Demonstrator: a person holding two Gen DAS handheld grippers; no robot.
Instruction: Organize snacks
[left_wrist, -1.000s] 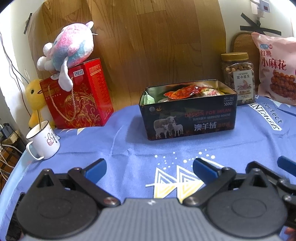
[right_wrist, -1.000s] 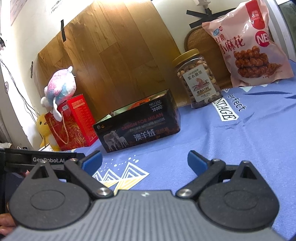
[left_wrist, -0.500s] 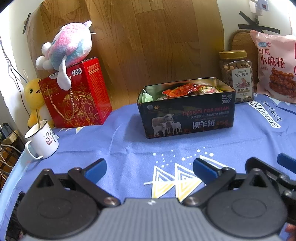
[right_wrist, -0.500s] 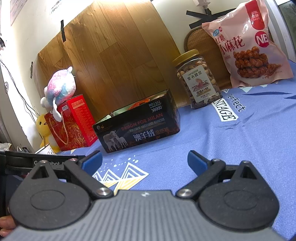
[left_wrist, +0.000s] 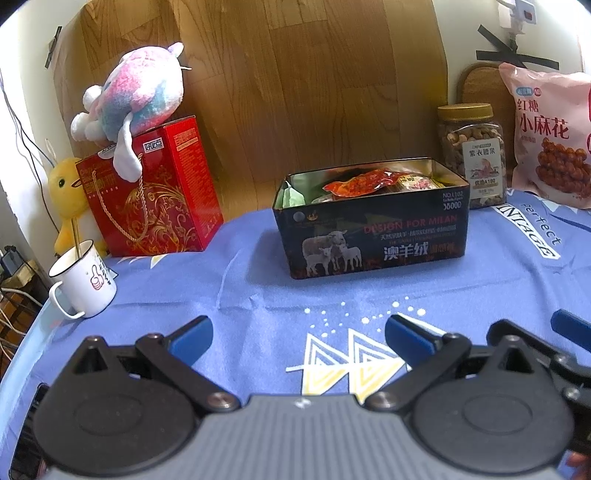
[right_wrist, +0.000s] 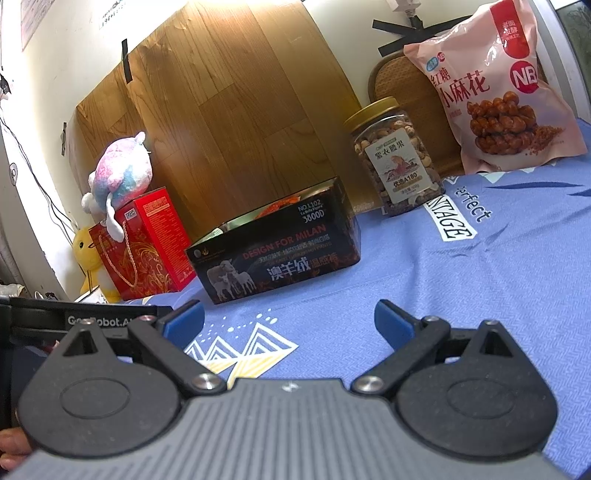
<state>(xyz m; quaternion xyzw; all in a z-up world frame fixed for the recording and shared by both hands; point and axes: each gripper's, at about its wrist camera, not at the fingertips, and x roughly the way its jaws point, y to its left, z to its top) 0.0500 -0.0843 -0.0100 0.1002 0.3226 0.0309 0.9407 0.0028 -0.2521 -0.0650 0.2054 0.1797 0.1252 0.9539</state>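
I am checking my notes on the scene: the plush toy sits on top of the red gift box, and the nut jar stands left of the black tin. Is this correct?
One thing is wrong: the nut jar stands right of the black tin, not left, as the left wrist view shows. The plush toy does sit on top of the red gift box.
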